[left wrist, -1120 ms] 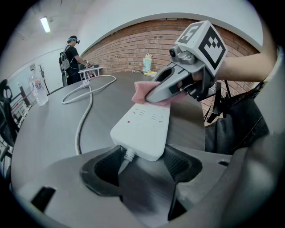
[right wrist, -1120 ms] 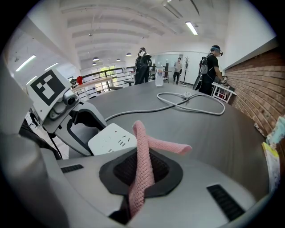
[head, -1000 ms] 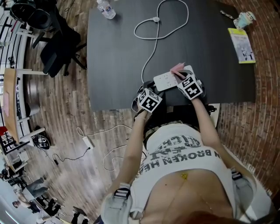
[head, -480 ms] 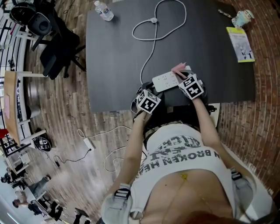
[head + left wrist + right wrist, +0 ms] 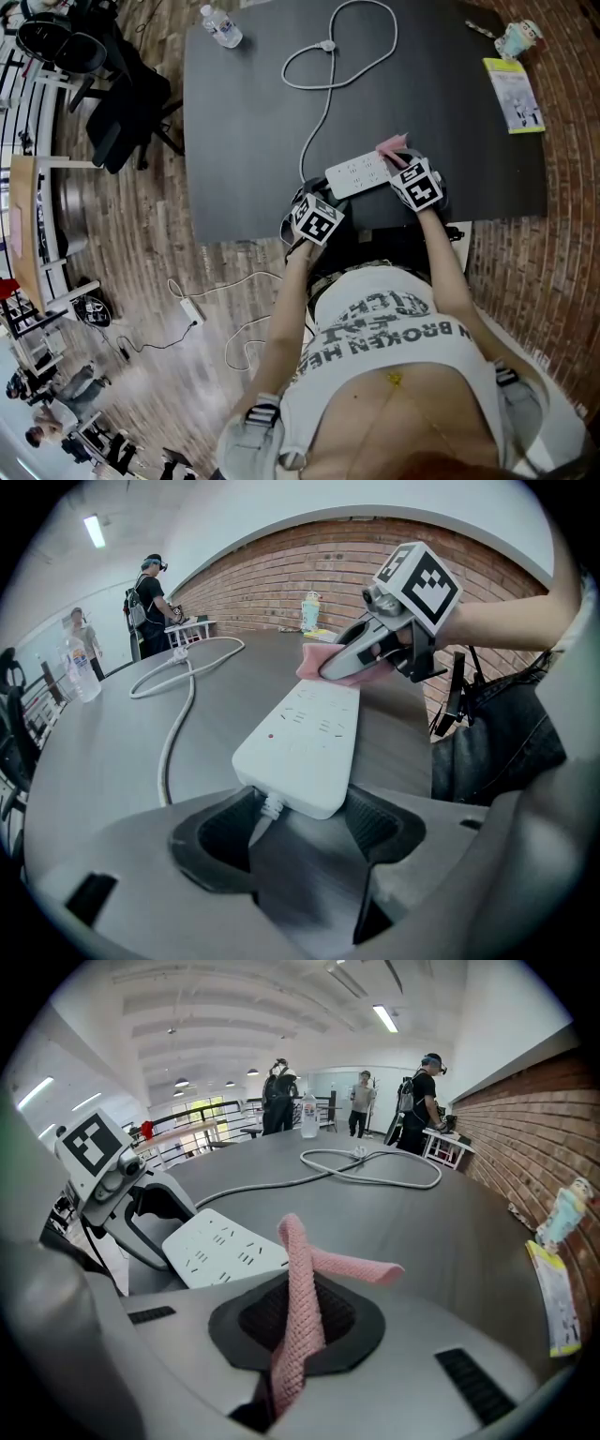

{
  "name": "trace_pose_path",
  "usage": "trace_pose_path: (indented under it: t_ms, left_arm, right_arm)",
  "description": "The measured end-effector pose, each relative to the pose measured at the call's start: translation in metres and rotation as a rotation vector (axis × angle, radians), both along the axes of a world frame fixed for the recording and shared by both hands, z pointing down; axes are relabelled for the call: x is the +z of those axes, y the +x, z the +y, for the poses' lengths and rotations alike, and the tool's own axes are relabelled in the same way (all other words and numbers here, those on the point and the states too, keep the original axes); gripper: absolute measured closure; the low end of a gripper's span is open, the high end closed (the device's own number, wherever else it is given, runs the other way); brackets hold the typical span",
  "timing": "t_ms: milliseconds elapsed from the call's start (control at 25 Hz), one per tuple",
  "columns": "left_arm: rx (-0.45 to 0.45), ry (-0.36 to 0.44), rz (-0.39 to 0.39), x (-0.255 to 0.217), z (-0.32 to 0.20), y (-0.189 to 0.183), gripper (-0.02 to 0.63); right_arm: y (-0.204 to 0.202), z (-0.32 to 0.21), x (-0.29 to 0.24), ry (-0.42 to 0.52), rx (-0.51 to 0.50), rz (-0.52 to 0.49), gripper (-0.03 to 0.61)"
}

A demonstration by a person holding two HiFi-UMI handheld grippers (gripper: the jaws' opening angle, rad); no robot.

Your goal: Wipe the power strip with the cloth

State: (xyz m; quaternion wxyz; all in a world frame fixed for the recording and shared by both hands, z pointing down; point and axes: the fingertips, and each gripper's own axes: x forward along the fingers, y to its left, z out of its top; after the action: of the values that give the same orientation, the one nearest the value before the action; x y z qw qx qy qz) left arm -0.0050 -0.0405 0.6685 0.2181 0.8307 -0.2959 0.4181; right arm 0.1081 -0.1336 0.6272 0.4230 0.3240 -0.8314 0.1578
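Observation:
A white power strip [image 5: 356, 173] lies near the front edge of the dark table [image 5: 244, 141], and its cord [image 5: 323, 103] loops toward the back. My left gripper [image 5: 321, 192] is shut on the strip's cord end; in the left gripper view the strip [image 5: 305, 738] sits between the two pads of that gripper [image 5: 295, 822]. My right gripper [image 5: 400, 161] is shut on a pink cloth [image 5: 392, 148], at the strip's far end. The cloth [image 5: 300, 1288] runs up out of the right jaws [image 5: 295, 1335] and droops beside the strip [image 5: 225, 1246].
A water bottle [image 5: 223, 26] stands at the table's back left. A yellow leaflet [image 5: 514, 94] and a small cup [image 5: 520, 39] are at the back right. A black chair [image 5: 122, 103] is left of the table. People stand in the background [image 5: 417, 1096].
My right gripper and the cloth have slid a little to the right, toward the strip's far end. The left gripper stays on the cord end.

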Motion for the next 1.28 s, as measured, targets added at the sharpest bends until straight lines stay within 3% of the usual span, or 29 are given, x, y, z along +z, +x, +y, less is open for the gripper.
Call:
trace_pose_path:
  t_ms: [1280]
  left_arm:
    - [0.002,-0.001,-0.001,0.001,0.001,0.001,0.330]
  right_arm:
    - [0.050,-0.012,0.000,0.020,0.131,0.030,0.561]
